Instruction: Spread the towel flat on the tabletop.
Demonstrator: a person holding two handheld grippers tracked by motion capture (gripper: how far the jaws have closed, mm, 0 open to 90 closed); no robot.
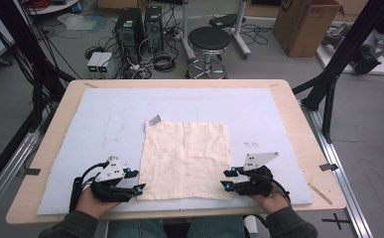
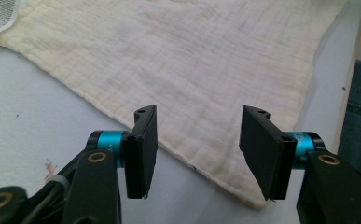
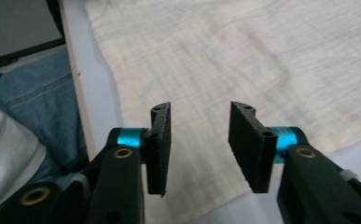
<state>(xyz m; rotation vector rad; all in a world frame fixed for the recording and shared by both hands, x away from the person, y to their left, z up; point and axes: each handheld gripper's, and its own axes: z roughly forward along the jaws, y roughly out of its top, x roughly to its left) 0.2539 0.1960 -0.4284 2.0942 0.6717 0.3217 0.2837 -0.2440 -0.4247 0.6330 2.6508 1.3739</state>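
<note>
— Where's the cloth [image 1: 187,159]?
— Flat on the blue mat [image 1: 105,119], between my claws. Its near-left corner lies just ahead of my left claw [image 1: 136,181], near-right corner under my right claw [image 1: 226,178].
— Claws?
— Both spread apart, holding nothing.
</note>
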